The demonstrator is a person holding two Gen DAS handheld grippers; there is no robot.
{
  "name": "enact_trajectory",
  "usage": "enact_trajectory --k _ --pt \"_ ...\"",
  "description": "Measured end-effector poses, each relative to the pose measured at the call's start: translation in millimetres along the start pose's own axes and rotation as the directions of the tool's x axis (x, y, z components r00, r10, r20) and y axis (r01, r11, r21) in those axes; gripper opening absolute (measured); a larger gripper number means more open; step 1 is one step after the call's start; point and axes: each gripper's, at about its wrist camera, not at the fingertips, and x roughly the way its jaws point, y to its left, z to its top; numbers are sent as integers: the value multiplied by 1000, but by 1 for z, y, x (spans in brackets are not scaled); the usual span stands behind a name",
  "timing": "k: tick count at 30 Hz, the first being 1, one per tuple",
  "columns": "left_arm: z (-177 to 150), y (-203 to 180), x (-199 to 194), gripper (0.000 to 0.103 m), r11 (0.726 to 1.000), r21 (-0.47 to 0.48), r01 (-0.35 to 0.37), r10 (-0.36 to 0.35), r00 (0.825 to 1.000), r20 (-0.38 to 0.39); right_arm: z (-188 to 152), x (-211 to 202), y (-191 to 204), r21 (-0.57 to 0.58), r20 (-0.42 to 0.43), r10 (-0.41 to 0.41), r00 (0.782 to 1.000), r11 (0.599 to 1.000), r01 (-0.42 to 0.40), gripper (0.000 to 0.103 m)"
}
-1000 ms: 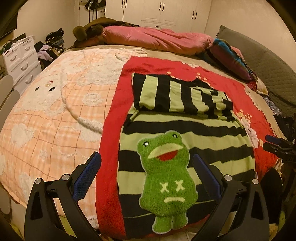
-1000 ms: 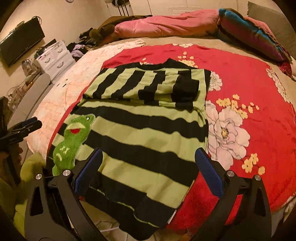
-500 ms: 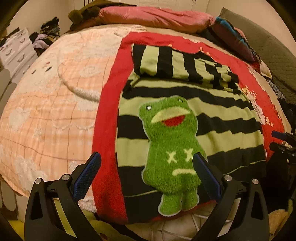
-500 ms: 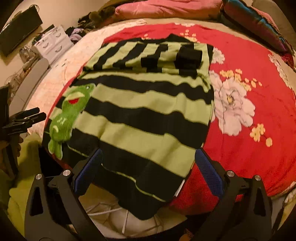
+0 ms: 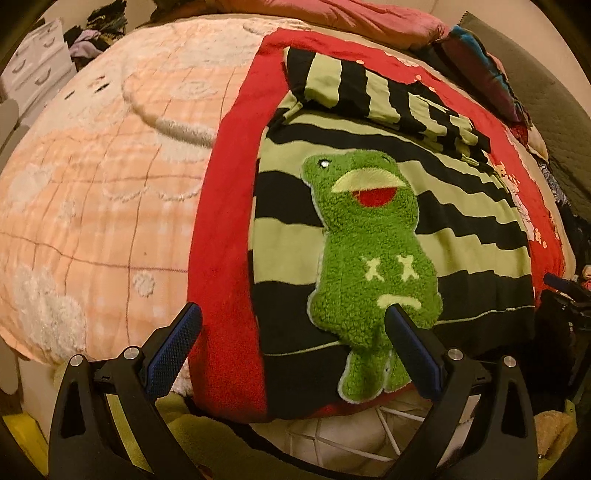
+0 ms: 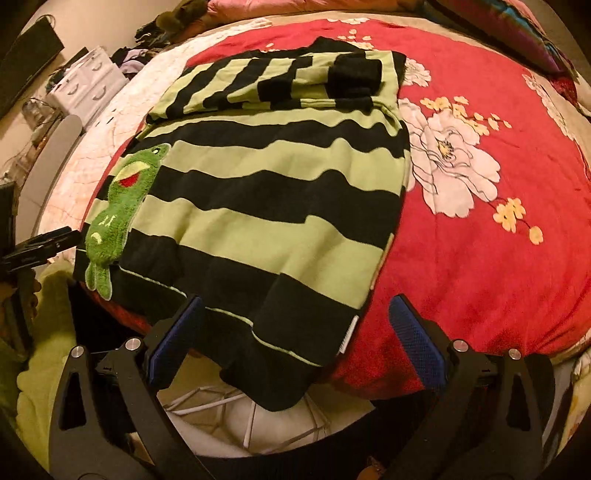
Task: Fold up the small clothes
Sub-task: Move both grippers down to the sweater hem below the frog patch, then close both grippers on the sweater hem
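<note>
My left gripper (image 5: 291, 334) and right gripper (image 6: 293, 325) gape wide, empty, at the bed's edge. The green-and-black striped knitted sweater (image 6: 273, 199) lies flat on the red floral blanket (image 6: 480, 229).

A red floral blanket (image 6: 480, 229) covers the bed beside a peach checked quilt (image 5: 92, 192). A pink duvet (image 5: 354, 18) lies at the head. White drawers (image 6: 86, 86) stand beside the bed.

Both wrist views near, sharing striped sweater (image 5: 461, 236)

Bed (image 6: 480, 369) under red floral blanket (image 6: 480, 240), striped sweater (image 6: 280, 206) atop.
</note>
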Motion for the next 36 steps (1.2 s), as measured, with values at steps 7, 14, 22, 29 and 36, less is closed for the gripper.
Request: enact_trajectory --k 7,14,22,29,36 --pt "-8 -2 13 98 999 -7 47 -47 997 -61 -6 6 -10 51 -49 16 999 999 -13 94" --pt "-13 5 8 94 995 -25 95 -96 994 -58 -14 13 -9 71 -94 94 991 994 -88 90" --pt "-20 15 11 71 990 -65 124 -129 988 -79 -17 22 2 24 -151 110 982 994 -108 73" --pt "-25 7 28 63 984 -59 167 -173 975 -137 -21 33 -5 66 -196 134 971 990 -123 73" --pt "-25 4 27 38 987 -46 152 -157 979 -132 -22 29 -17 128 -174 196 965 976 -175 30"
